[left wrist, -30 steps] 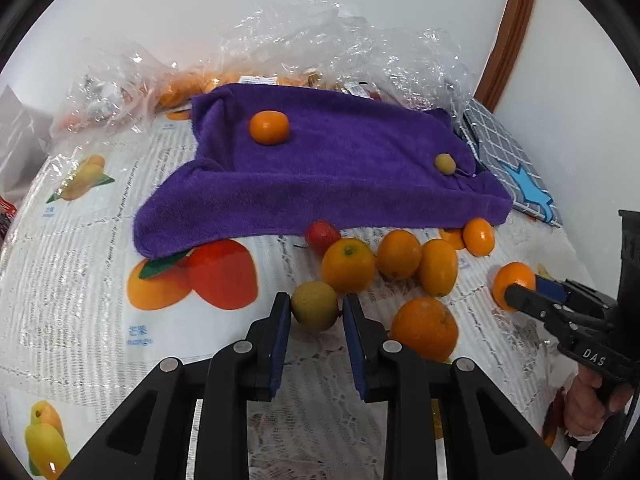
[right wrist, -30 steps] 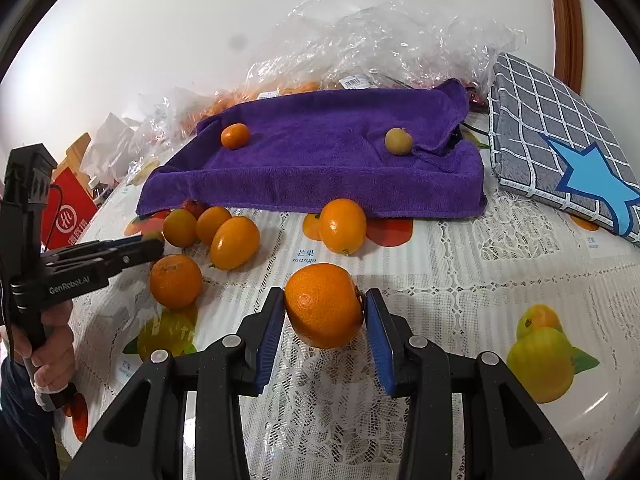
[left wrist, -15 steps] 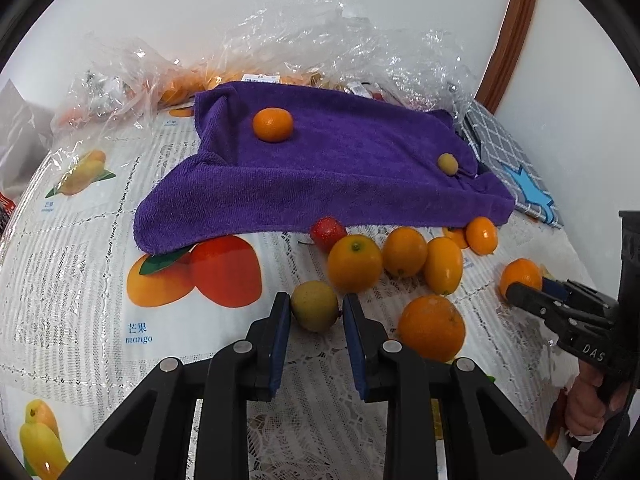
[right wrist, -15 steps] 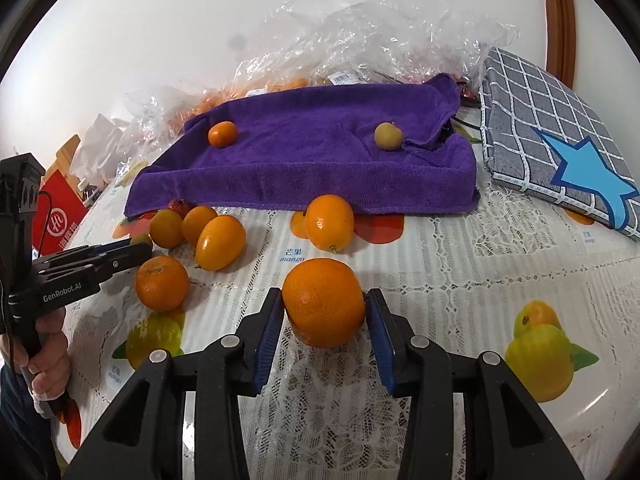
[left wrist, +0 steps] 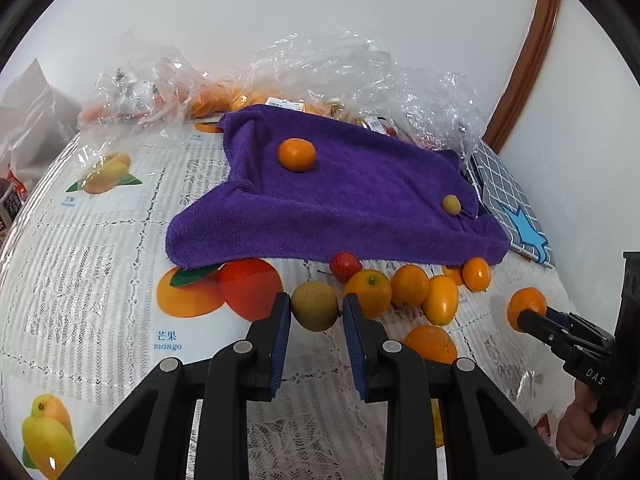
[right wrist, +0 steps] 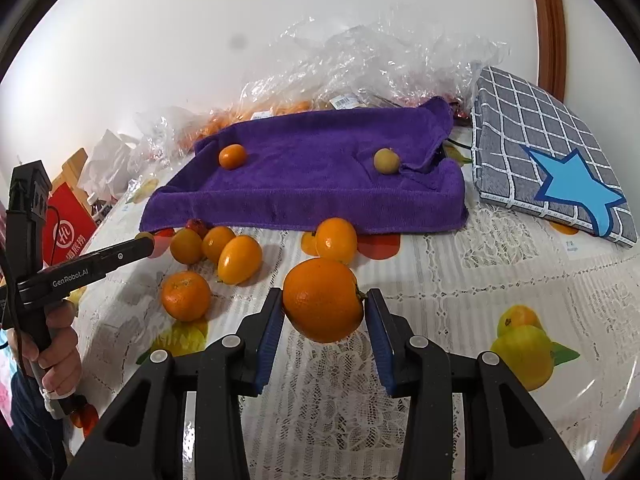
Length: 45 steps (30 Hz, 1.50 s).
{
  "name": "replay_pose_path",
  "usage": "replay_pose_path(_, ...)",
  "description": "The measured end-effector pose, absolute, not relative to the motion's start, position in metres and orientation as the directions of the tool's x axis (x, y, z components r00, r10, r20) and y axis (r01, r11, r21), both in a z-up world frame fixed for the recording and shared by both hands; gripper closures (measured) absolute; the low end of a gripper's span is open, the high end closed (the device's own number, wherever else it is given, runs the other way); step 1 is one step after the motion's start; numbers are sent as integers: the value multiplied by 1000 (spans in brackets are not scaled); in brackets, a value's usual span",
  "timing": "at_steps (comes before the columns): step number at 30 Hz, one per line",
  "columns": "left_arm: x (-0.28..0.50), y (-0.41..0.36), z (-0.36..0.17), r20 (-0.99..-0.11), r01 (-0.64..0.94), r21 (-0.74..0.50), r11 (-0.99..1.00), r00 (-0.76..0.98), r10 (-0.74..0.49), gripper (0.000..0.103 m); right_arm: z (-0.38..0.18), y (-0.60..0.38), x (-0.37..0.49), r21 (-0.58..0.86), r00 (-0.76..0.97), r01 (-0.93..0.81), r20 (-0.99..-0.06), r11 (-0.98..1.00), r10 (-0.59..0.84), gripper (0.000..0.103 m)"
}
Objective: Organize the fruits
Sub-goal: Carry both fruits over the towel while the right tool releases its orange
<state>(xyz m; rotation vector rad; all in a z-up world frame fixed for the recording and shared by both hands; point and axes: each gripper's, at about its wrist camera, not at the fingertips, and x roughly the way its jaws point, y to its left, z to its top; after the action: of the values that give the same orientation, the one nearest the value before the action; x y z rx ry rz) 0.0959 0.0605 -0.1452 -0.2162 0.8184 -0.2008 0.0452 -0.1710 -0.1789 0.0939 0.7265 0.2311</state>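
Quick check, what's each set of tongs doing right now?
Left tongs: closed on the yellow-green fruit.
Right tongs: closed on the big orange.

We see a deep purple towel (right wrist: 312, 184) carrying one orange mandarin (left wrist: 297, 154) and one yellow-green fruit (right wrist: 386, 161). Our black grippers have blue pads; the left fingers (left wrist: 282, 320) frame a dull green-yellow fruit (left wrist: 315, 306), the right fingers (right wrist: 272, 320) a bright orange (right wrist: 323, 305). The desk cloth (right wrist: 460, 280) is white lace printed with orange and yellow mangoes. A grey cushion (right wrist: 532, 152) shows a white grid and a blue star. One red fruit (left wrist: 345, 265) sits among orange ones.
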Motion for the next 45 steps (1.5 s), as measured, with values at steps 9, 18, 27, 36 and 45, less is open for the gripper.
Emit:
replay_pose_path(9,95,62,-144,-690,87,-269,959,677,-256,77,-172,-174,44,167,735,-168,-636,972,236,62)
replay_pose_path(18,92,67,-137,-665,77,-269,960,707,-242,77,-165,-180,45,188,749,-151,-619,970,236,62)
replay_pose_path(27,95,78,-118,-644,53,-244,968,738,-203,77,-153,-186,56,187,775,-135,-592,973,221,62)
replay_pose_path(36,123,82,-88,-616,39,-209,977,771,-163,77,-145,-192,85,192,792,-147,-565,970,232,62)
replay_pose_path(45,170,68,-80,-603,15,-191,982,787,-129,77,-135,-198,132,188,805,-128,-555,974,213,62)
